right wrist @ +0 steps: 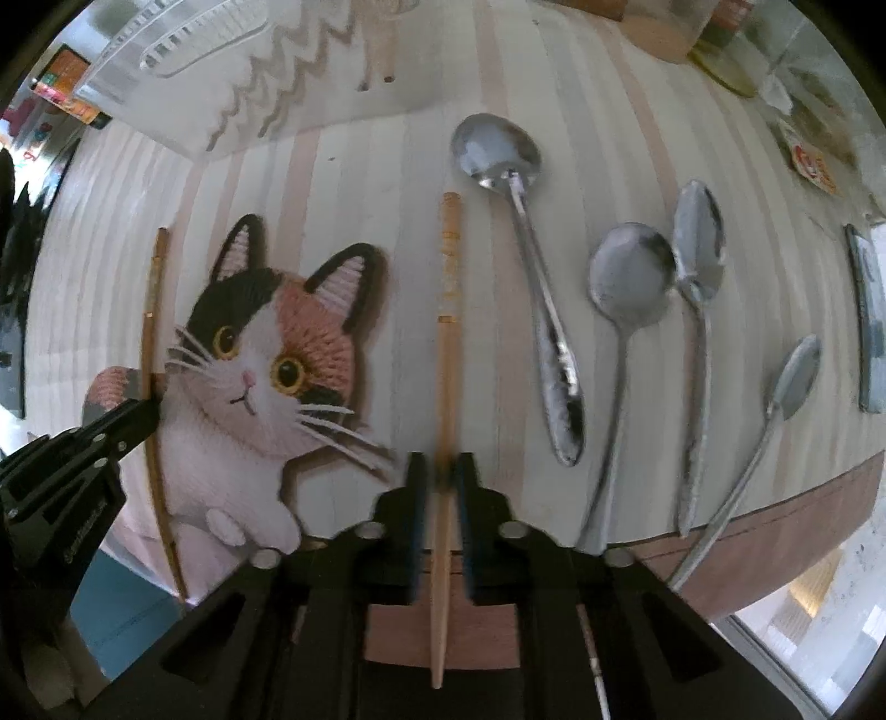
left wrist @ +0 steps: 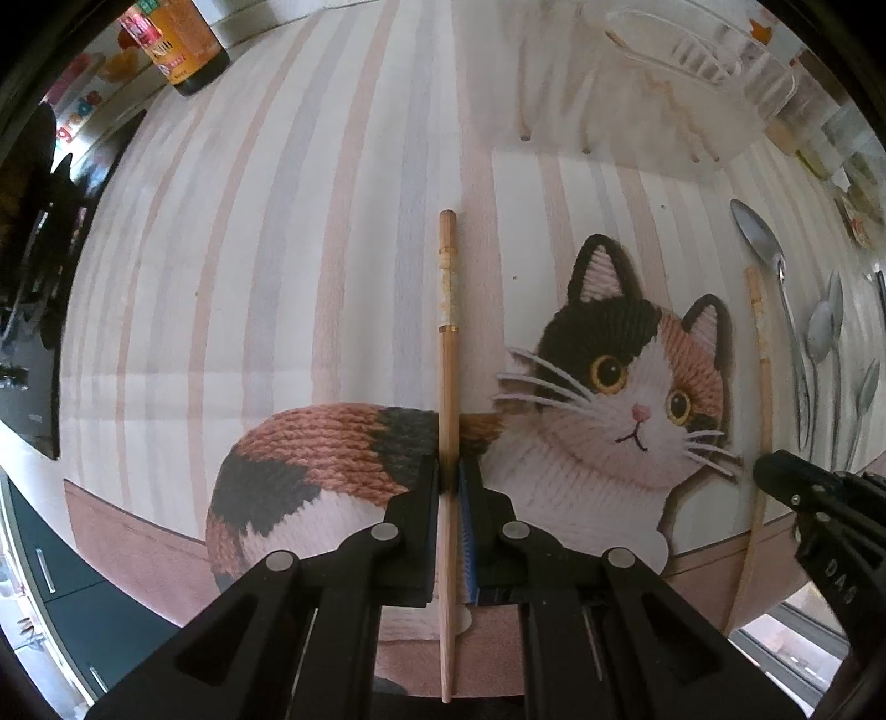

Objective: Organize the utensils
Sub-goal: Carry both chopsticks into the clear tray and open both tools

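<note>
My left gripper [left wrist: 448, 479] points down at the table and is shut on a wooden chopstick [left wrist: 447, 310], which runs straight up the view between the pads. My right gripper [right wrist: 441, 471] is shut on a second wooden chopstick [right wrist: 447, 288] in the same way. Each gripper shows at the edge of the other's view: the right gripper [left wrist: 769, 471] with its chopstick [left wrist: 757, 332], the left gripper [right wrist: 145, 412] with its chopstick [right wrist: 148, 332]. Several metal spoons [right wrist: 628, 271] lie on the cloth to the right of my right gripper.
A cat-shaped mat [left wrist: 620, 399] lies on the striped tablecloth [left wrist: 277, 249] between the two grippers. A clear plastic utensil holder [right wrist: 166, 50] stands at the far side. A dark bottle [left wrist: 185, 50] stands at the far left. The table's edge [right wrist: 775, 526] runs close to the grippers.
</note>
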